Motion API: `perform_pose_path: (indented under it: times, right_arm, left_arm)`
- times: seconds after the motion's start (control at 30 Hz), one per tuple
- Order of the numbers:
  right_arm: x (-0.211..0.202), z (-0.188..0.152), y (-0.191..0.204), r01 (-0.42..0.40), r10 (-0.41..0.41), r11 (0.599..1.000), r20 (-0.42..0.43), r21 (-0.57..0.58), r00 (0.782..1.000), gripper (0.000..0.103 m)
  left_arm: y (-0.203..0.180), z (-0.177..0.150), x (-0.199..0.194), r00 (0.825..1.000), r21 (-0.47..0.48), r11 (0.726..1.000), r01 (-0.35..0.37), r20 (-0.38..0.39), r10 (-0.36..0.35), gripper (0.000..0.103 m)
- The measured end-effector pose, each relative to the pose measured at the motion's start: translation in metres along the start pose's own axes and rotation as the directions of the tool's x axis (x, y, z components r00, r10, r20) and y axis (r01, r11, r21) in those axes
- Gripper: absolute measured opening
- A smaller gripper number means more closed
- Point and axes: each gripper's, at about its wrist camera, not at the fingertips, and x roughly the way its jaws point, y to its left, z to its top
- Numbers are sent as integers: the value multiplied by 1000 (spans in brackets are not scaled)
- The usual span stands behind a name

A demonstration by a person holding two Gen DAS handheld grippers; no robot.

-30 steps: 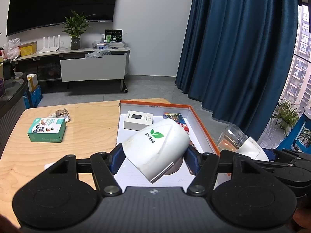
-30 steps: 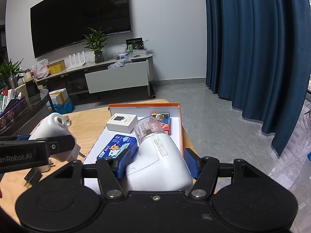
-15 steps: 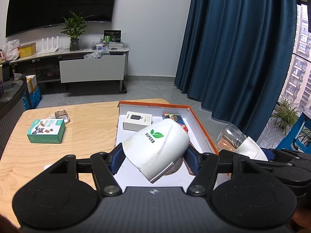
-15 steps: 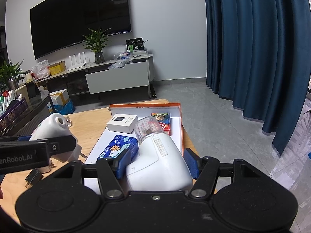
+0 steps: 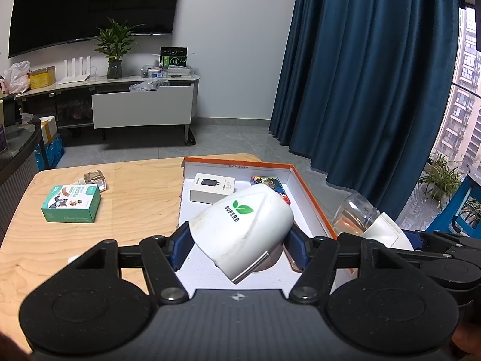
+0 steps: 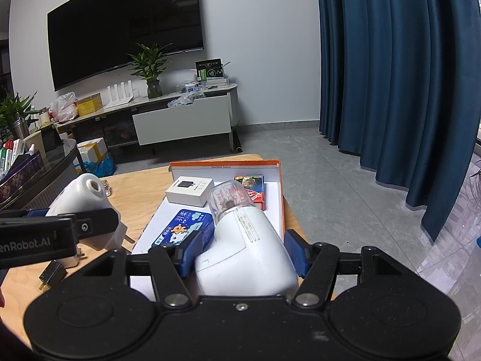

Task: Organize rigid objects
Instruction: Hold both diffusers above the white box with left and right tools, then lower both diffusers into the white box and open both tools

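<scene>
My left gripper (image 5: 237, 242) is shut on a white SUPERB device (image 5: 243, 225) with a green leaf logo, held tilted over the near end of the orange-rimmed white box (image 5: 309, 194). In the right wrist view, my right gripper (image 6: 243, 249) is shut on a white device with a clear cap (image 6: 240, 234), above the box's right side (image 6: 281, 198). The blue pads (image 6: 191, 248) press both its flanks. That capped device (image 5: 365, 221) shows at the right edge of the left wrist view.
In the box lie a white charger carton (image 6: 189, 189), a colourful card pack (image 6: 251, 186) and a blue carton (image 6: 180, 230). On the wooden table (image 5: 135, 198) sit a green carton (image 5: 70, 203), a clear cube (image 5: 94, 179) and a black plug (image 6: 52, 275). Floor drops off right of the table.
</scene>
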Motion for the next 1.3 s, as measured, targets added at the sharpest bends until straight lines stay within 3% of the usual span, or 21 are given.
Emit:
perform_pose_path:
  times: [0.87,0.93,1.0,1.3]
  right_arm:
    - [0,-2,2,-4,4,1000,-2,0,1000,73]
    - [0,-4,5,-4,4,1000,-3,0,1000,63]
    - [0,-3,6,-4,4,1000,-5,5,1000,40]
    - [6,-4,5,2,-2,1000,-15,11,1000,38]
  left_arm:
    - [1,1,0,1000,-3,1000,0,-3,0,66]
    - [1,0,0,1000,-1,1000,-1,-2,1,66]
    - [1,0,0,1000,-2,1000,1,-2,-1,66]
    - [5,-1,10,999,-9,1000,-6,-34,5,66]
